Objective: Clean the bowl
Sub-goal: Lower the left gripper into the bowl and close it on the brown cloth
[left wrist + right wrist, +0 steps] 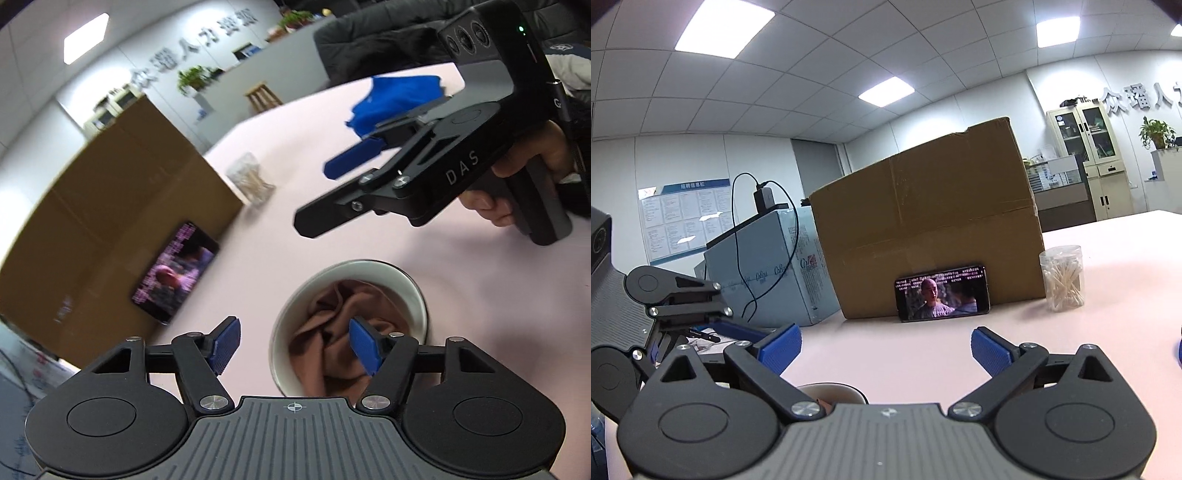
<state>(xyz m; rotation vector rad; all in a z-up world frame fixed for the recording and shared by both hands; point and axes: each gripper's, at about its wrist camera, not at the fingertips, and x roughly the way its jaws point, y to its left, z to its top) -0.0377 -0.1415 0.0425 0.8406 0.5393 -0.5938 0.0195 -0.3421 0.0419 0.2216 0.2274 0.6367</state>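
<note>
A white bowl (413,291) stands on the pale pink table, with a crumpled brown cloth (343,332) inside it. My left gripper (295,347) is open above the bowl's near left side, one blue pad (364,345) over the cloth and the other pad outside the rim. My right gripper (325,195) hovers open and empty above the table beyond the bowl. In the right wrist view my right gripper (886,349) is open, and only a sliver of the bowl's rim (831,387) shows under it. The left gripper's body (665,306) shows at the left.
A big cardboard box (923,229) stands at the back with a phone (942,291) playing video leaned against it. A clear jar of cotton swabs (1062,278) stands to its right. A blue cloth (399,98) lies far on the table. A grey box (768,266) with cables stands left.
</note>
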